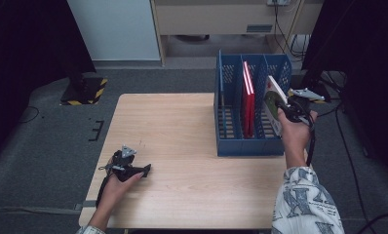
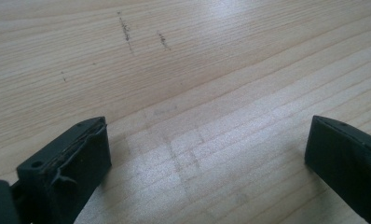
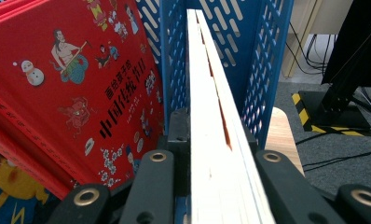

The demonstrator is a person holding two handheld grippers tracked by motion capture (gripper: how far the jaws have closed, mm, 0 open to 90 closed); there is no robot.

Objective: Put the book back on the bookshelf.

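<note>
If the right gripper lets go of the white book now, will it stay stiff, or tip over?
The white book looks stiff: its edge runs straight beyond the right gripper. It is thin and upright, so it would probably tip, likely leaning against a wall of the blue rack.

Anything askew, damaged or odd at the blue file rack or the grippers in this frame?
Two small things. The left gripper has a frayed, peeling pad on one jaw. The white book in the right gripper leans tilted at the blue rack, not yet upright like the red books.
</note>
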